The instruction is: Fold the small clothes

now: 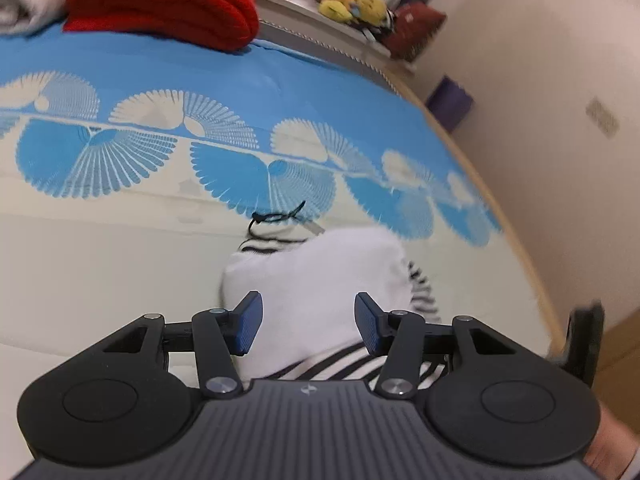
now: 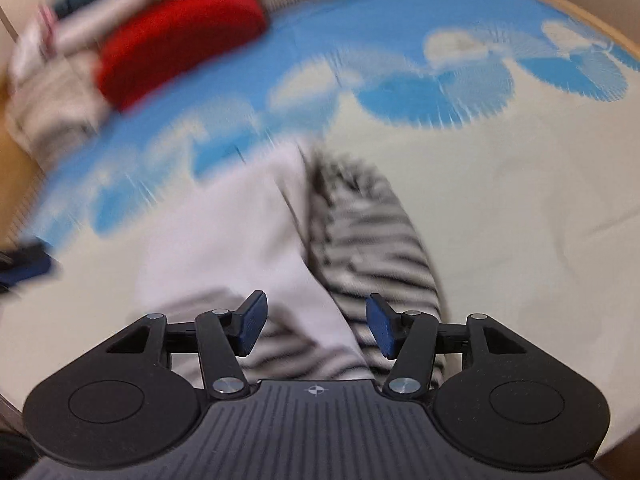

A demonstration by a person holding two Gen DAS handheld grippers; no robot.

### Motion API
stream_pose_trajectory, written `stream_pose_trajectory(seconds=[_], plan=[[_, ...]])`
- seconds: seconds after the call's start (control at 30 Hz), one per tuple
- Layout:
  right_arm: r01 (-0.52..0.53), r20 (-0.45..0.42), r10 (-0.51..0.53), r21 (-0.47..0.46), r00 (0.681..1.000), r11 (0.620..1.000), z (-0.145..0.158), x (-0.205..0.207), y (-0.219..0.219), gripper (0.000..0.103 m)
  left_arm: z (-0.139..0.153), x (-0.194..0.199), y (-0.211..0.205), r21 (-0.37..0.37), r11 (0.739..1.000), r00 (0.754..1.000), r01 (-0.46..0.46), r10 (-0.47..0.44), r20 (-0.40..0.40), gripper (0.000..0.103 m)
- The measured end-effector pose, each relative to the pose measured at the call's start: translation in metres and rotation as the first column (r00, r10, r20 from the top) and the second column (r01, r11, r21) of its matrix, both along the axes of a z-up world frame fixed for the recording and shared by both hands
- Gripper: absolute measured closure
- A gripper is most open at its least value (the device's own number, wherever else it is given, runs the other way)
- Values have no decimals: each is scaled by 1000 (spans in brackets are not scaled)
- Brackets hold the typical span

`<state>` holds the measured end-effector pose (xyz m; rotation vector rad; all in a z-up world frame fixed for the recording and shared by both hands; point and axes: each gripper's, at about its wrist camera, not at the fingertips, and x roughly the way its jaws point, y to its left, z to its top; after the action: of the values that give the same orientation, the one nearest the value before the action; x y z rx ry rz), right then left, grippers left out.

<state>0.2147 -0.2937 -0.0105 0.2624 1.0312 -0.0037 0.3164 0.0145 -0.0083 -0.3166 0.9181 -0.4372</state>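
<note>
Your left gripper [image 1: 309, 322] has its blue pads spread wide with nothing pinched, and the small white garment with black-striped trim [image 1: 320, 280] lies on the bed [image 1: 100, 264] directly ahead of and beneath it. Your right gripper [image 2: 316, 326] is likewise spread and empty, poised over the same garment, whose white panel sits ahead to its left and striped part ahead to its right. A folded red knit [image 1: 168, 0] lies far ahead, to the left of both grippers.

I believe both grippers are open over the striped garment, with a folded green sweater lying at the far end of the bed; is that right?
Nearly: the folded sweater is red, not green, as the left wrist view shows. Both the left gripper and right gripper are open over the striped garment.
</note>
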Motion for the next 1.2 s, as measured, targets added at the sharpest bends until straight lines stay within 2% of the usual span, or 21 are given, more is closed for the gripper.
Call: stream_pose_trajectory(seconds=[0.03,0.1,0.13,0.2,0.23,0.3,0.37,0.43,0.5,0.57,0.67,0.7,0.77,0.83,0.9,0.97,1.0,1.07,1.1,1.13,1.2], plan=[[-4,-11,4,7,1000,1000,-3,0,0,50,-2,-7,5,21,1000,1000,17,-17,3,48],[-26,-3,26,36,1000,999,-2,-3,-2,80,-2,-11,-1,46,998,999,42,-42,-1,48],[-30,18,29,78,999,996,2,-6,-6,99,-6,-11,-3,50,997,998,56,-56,-4,48],[7,125,-28,166,992,986,20,-18,-22,99,-11,-10,-11,52,994,996,93,-92,-18,48],[42,202,-91,237,975,971,32,-28,-39,100,-12,-11,-15,50,992,993,113,-112,-24,48],[117,258,-211,336,943,935,42,-47,-70,100,-15,-16,-29,40,982,981,186,-184,-53,48],[195,209,-257,277,943,941,39,-55,-85,100,-21,-20,-46,44,964,963,262,-258,-75,48],[226,142,-265,240,954,944,30,-56,-96,100,-27,-24,-64,62,941,941,333,-328,-85,48],[193,100,-216,199,971,961,22,-53,-96,100,-36,-30,-84,98,913,917,397,-388,-95,45],[145,63,-155,140,986,979,15,-51,-90,100,-53,-32,-104,173,883,898,437,-418,-138,44],[108,7,-109,87,994,990,3,-40,-82,100,-89,-35,-126,328,810,872,487,-431,-230,43],[101,-20,-100,77,995,992,-3,-37,-79,100,-96,-37,-131,365,786,866,500,-443,-232,41],[83,-58,-83,8,995,997,-11,-30,-71,100,-98,-39,-135,373,768,854,520,-469,-226,35],[58,-90,-61,-42,994,997,-20,-23,-64,100,-95,-37,-132,339,777,847,531,-474,-239,33],[35,-125,-44,-72,991,997,-27,-16,-59,100,-87,-29,-119,266,819,857,508,-452,-247,33],[15,-150,-30,-100,988,995,-32,-12,-56,100,-75,-12,-98,171,899,904,404,-364,-223,32],[10,-158,-26,-104,987,995,-34,-11,-55,100,-72,0,-82,113,941,933,319,-291,-213,31],[3,-174,-23,-114,984,993,-39,-4,-53,100,-72,17,-60,85,984,970,159,-140,-200,21],[-2,-181,-20,-121,983,993,-40,-3,-52,100,-77,27,-48,79,995,977,58,-40,-211,21],[-8,-184,-16,-126,983,992,-41,-2,-51,100,-82,35,-39,63,998,972,-15,29,-233,21],[-15,-187,-9,-128,982,992,-41,1,-49,100,-100,51,-25,-21,993,943,-117,104,-315,21]])
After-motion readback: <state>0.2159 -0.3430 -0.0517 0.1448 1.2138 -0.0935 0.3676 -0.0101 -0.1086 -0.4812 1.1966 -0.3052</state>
